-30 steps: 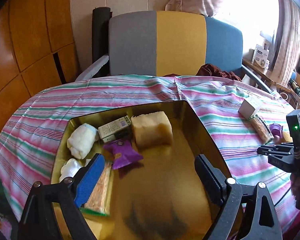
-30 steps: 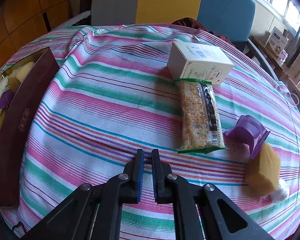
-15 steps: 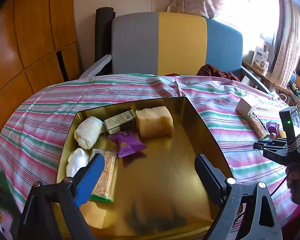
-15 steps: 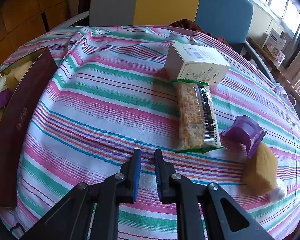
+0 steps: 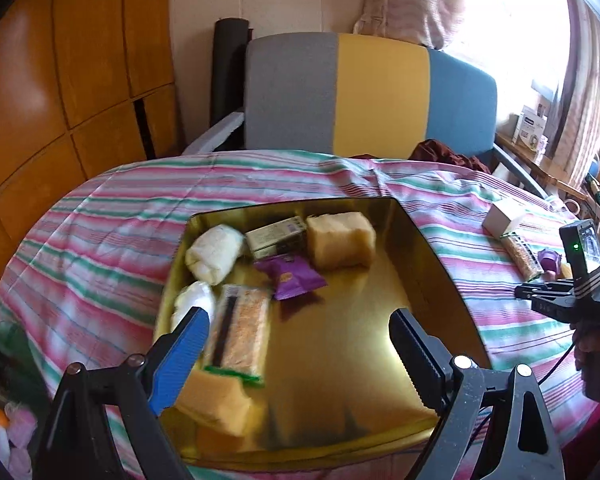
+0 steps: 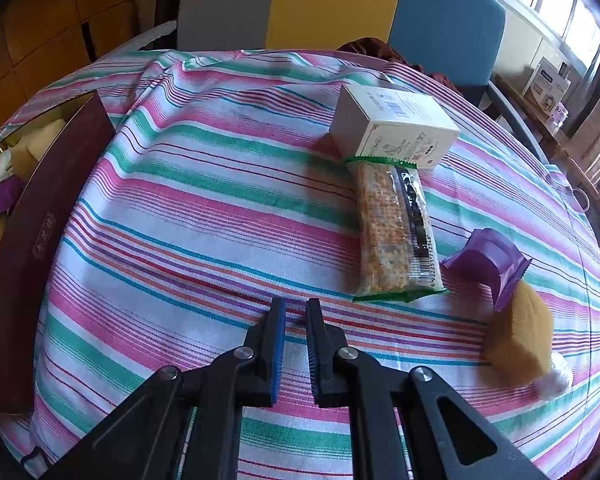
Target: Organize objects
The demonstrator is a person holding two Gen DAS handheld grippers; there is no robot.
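Judging by the layout, sorting is midway: the left gripper point(image 5: 296, 332), jaws wide apart and empty, hovers over the gold metal tin point(image 5: 424, 240) of snacks, while the right gripper point(image 6: 295, 344), nearly together and empty, must widen toward the clear-wrapped cracker packet point(image 6: 394, 232) on the striped-cloth bench point(image 6: 204, 200).

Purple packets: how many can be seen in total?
2. One purple packet lies inside the gold tin, in front of the sponge block. Another lies on the striped tablecloth, right of the cracker pack. Others may be hidden.
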